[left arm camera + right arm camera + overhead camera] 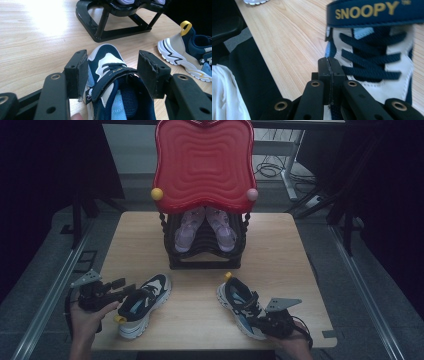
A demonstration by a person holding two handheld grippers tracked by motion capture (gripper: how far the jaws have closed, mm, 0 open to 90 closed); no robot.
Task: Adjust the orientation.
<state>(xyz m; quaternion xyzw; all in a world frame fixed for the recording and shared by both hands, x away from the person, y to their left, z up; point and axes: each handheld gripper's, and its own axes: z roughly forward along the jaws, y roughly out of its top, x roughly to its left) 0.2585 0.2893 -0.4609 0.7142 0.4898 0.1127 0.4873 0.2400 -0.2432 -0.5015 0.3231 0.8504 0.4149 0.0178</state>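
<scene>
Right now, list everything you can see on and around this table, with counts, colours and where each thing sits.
table: one, light wood, centre of the high view
shoe rack: one, black, far middle of the table
tray top: one, red, ridged, on the rack, a yellow knob and a pink knob at its front corners
pale shoes: two, lilac-pink, on the rack
sneakers: two, navy, white and beige; left sneaker near left, right sneaker near right
left gripper: black, jaws open astride the left sneaker
right gripper: black, jaws shut, over the right sneaker's laces
</scene>
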